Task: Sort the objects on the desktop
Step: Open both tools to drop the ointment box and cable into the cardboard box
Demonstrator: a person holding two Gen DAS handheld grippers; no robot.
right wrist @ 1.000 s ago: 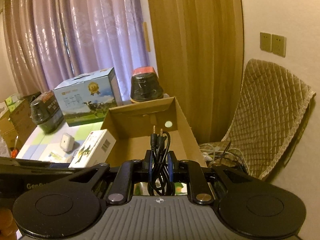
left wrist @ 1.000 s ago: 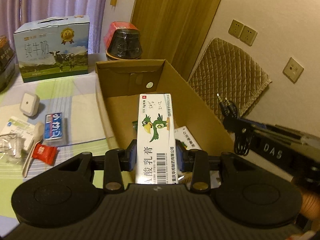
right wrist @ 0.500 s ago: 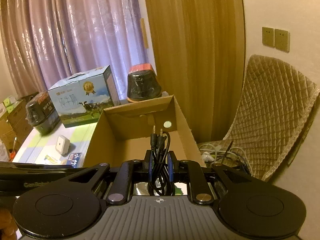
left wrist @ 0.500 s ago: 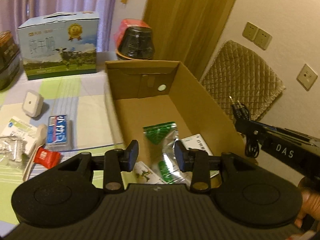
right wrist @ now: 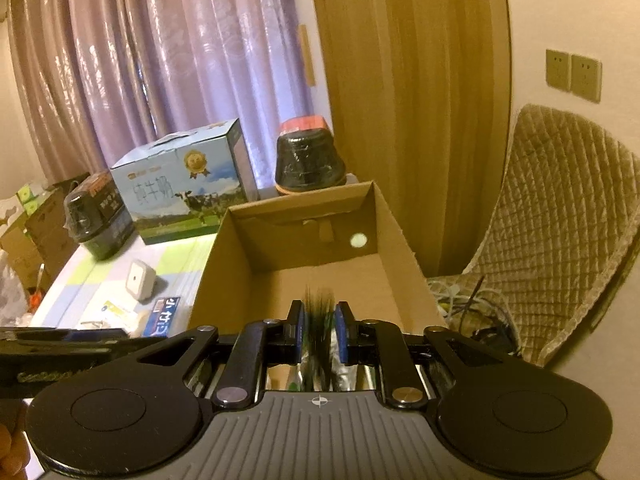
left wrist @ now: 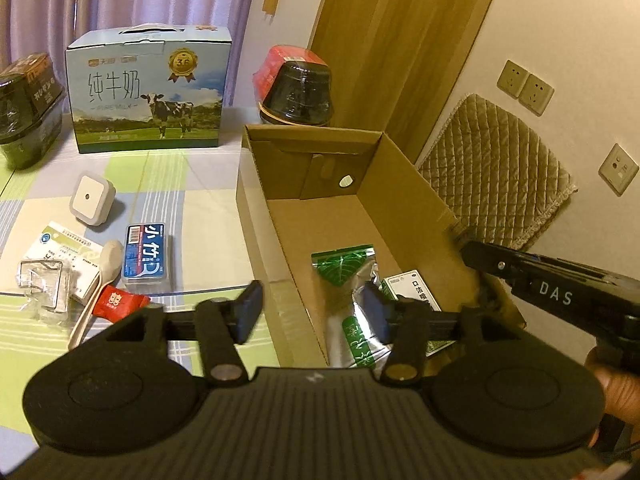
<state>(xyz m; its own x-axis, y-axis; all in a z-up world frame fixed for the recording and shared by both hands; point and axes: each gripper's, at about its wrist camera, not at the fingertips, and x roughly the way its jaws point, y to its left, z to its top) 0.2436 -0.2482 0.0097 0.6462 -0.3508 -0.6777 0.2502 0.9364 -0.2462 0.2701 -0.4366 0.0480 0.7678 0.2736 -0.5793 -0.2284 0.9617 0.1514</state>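
Two claws over the box (left wrist: 404, 184): left claw (left wrist: 314, 312) spread wide, empty; right claw (right wrist: 320, 334), marked "DAS", narrowly parted around a blurred cable (right wrist: 319, 312).

Cardboard box (left wrist: 404, 184) at tabletop (left wrist: 192, 184) right edge, foil pouch (left wrist: 348, 280) inside. Milk carton (left wrist: 150, 92) at rear edge. Floss box (left wrist: 146, 252), spoon (left wrist: 100, 276), night light (left wrist: 92, 200) left of cardboard box.
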